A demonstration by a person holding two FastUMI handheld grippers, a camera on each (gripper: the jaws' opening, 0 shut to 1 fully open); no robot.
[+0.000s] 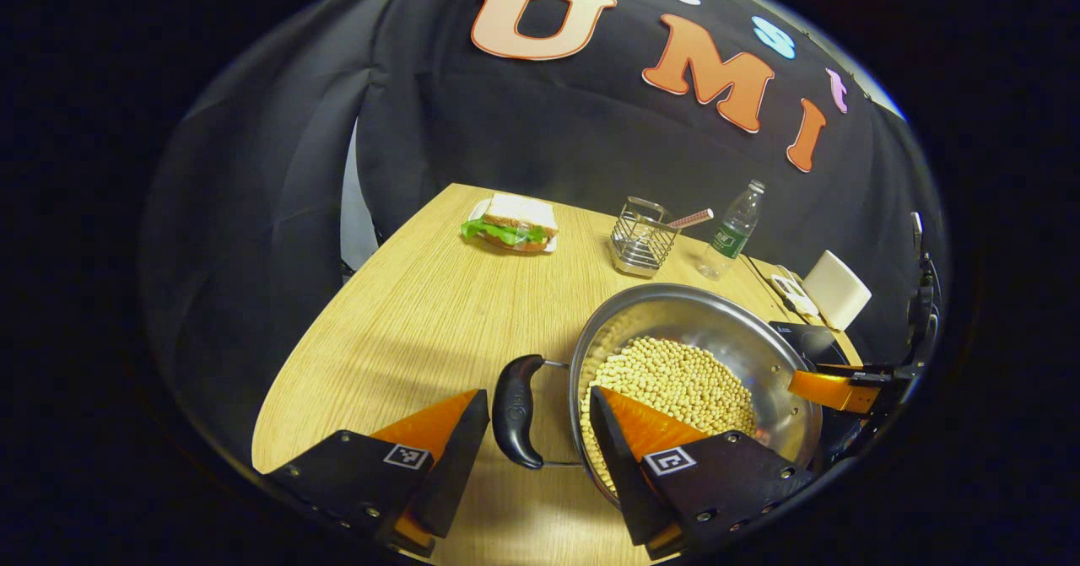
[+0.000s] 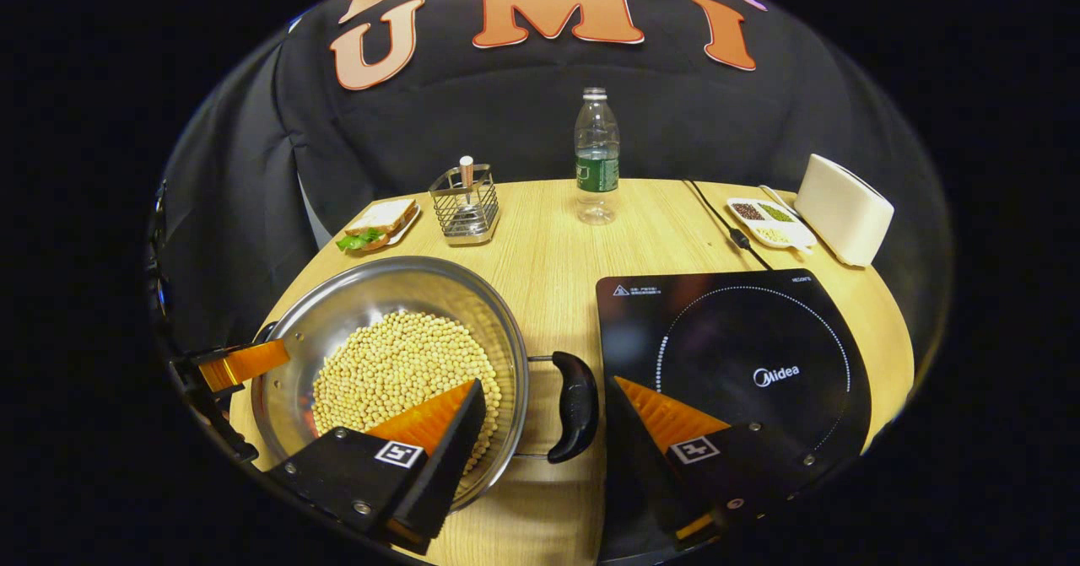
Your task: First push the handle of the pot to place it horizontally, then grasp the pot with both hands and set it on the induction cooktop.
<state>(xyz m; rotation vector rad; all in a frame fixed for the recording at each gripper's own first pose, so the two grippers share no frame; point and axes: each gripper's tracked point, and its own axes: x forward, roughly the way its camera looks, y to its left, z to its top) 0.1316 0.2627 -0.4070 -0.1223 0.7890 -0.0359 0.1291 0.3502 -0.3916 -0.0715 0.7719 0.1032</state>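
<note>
A steel pot [image 1: 700, 313] holding soybeans [image 1: 675, 376] stands on the wooden table, left of the black induction cooktop [image 2: 734, 363]. Its two black side handles lie level. In the left gripper view, my left gripper [image 1: 538, 397] is open and straddles the near handle [image 1: 517, 412], with one finger over the beans. In the right gripper view, my right gripper [image 2: 547, 385] is open around the other handle [image 2: 574, 406], with one finger over the pot [image 2: 380, 279] and the other over the cooktop. Neither finger pair presses on a handle. Each view shows the other gripper across the pot.
Along the back of the table [image 2: 548, 245] are a sandwich on a plate [image 2: 378, 222], a wire holder [image 2: 464, 203], a water bottle [image 2: 596, 157], a divided dish of spices [image 2: 769, 220] and a white box [image 2: 844, 195]. The cooktop's cord [image 2: 717, 216] runs back.
</note>
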